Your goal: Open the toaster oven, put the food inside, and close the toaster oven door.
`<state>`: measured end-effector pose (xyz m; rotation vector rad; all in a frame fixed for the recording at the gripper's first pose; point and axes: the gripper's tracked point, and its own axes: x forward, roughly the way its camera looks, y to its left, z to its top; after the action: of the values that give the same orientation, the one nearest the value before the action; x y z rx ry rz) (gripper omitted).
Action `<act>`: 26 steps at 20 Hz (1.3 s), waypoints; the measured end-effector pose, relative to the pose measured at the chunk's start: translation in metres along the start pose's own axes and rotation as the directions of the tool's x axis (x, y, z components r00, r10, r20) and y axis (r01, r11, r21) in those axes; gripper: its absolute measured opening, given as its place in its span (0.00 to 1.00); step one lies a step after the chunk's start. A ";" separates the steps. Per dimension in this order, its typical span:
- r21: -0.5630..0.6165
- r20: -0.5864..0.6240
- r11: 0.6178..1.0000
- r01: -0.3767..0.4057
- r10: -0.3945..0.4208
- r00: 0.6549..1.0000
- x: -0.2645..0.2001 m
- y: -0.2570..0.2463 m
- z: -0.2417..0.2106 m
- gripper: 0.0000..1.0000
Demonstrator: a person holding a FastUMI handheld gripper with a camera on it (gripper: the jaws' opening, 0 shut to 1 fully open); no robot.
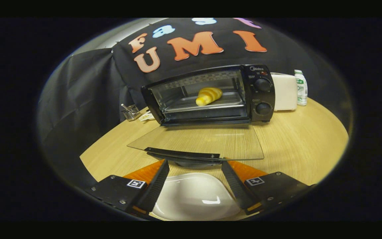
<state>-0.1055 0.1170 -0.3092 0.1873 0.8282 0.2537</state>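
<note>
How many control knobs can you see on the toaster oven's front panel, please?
2: the upper knob and the lower knob, stacked on the toaster oven panel, right of its open door. The claw is open.

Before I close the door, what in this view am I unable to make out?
- Door handle: its underside, seen from above.
- White plate: its sides, covered by the open gripper fingers.
- Wire holder left of the toaster oven: contents too small.
- Knob settings: too small.
</note>
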 end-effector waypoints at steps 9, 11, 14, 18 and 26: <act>-0.015 0.104 0.999 0.038 -0.037 0.994 0.006 0.002 0.032 0.95; 0.005 0.127 1.000 0.023 -0.024 0.992 0.007 0.003 0.042 0.96; 0.037 0.191 0.999 -0.006 -0.001 0.982 0.005 0.004 0.066 0.96; 0.085 0.278 0.996 -0.041 0.016 0.960 0.012 0.002 0.108 1.00; 0.159 0.345 0.986 -0.050 -0.008 0.938 0.033 -0.003 0.154 1.00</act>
<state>0.0312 0.1136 -0.2315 0.3865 0.4968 0.1646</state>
